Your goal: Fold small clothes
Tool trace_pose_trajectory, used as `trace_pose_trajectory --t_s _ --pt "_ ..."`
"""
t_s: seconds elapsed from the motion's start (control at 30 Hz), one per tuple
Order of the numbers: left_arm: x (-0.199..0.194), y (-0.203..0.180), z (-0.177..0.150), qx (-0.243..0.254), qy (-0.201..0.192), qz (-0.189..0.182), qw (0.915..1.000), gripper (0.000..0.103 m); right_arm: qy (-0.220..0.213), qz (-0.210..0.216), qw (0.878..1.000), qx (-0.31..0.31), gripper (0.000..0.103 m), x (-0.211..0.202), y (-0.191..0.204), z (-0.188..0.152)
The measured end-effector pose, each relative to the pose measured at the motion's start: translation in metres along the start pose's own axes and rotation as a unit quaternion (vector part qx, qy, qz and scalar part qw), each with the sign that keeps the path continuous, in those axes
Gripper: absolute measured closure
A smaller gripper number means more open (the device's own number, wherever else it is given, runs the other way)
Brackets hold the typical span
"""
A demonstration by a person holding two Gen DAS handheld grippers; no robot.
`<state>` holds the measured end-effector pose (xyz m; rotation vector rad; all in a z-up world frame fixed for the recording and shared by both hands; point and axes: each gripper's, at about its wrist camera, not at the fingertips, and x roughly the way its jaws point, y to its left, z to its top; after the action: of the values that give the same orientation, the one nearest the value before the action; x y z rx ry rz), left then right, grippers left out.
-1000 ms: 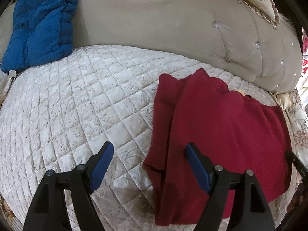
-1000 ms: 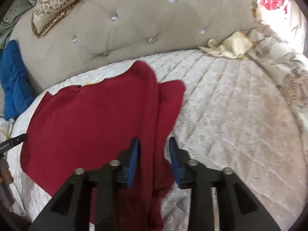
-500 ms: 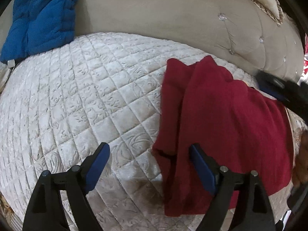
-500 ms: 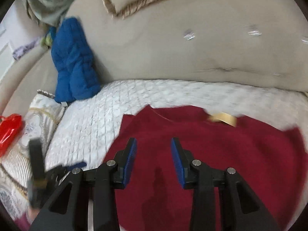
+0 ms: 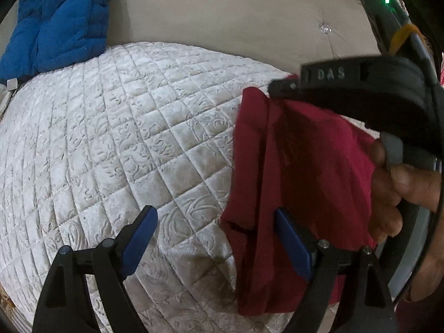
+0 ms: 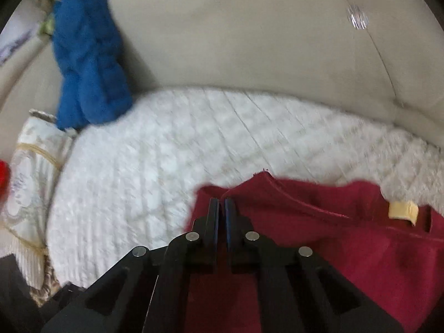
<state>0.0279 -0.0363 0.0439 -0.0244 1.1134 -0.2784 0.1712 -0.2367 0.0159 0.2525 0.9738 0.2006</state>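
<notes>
A dark red garment (image 5: 305,166) lies partly folded on the white quilted cover (image 5: 125,138). My left gripper (image 5: 217,236) hangs wide open over the garment's near left edge: one fingertip is above the quilt, the other above the cloth, and nothing is pinched. My right gripper (image 6: 222,205) has its jaws pressed together at the garment's (image 6: 347,249) far left corner, with cloth at the tips. In the left wrist view its black body (image 5: 360,97) reaches in from the right, held by a hand (image 5: 402,194). A pale yellow neck label (image 6: 401,211) shows on the garment.
A blue quilted blanket (image 5: 61,19) leans against the beige tufted backrest (image 5: 222,14) at the far left. A patterned cushion (image 6: 30,166) and something red (image 6: 2,177) lie at the left edge. Bare quilt stretches left of the garment.
My right gripper swept left across the garment to its far left corner and shut there, coming into the left wrist view. The left gripper stayed open and nearly still.
</notes>
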Motion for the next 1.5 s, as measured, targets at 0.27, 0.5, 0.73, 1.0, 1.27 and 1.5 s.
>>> trace_pose_trajectory --t_s 0.27,0.5,0.73,1.0,1.27,1.5 --pt "0.004 -0.001 -0.001 0.006 0.001 0.008 0.9999 0.014 0.016 0.034 0.999 0.009 0.100 0.015 -0.009 -0.011" --pt "0.005 0.000 -0.001 0.003 -0.002 0.010 0.9999 0.014 -0.032 0.008 0.999 0.012 0.093 -0.042 -0.033 -0.033" --pt "0.005 -0.001 -0.003 0.003 -0.004 0.017 0.9998 0.011 -0.038 -0.037 0.998 0.018 0.093 -0.019 -0.057 -0.049" --pt "0.007 -0.003 -0.002 0.005 -0.005 0.019 0.9998 0.011 -0.070 -0.084 0.994 0.026 0.093 -0.071 -0.078 -0.075" --pt "0.008 -0.005 -0.002 0.007 -0.013 0.024 0.9996 0.011 -0.061 -0.108 0.989 0.076 0.090 -0.099 -0.124 -0.105" --pt "0.005 -0.006 -0.001 0.005 -0.021 0.021 0.9996 0.011 -0.079 -0.113 0.988 0.069 0.080 -0.153 -0.119 -0.147"
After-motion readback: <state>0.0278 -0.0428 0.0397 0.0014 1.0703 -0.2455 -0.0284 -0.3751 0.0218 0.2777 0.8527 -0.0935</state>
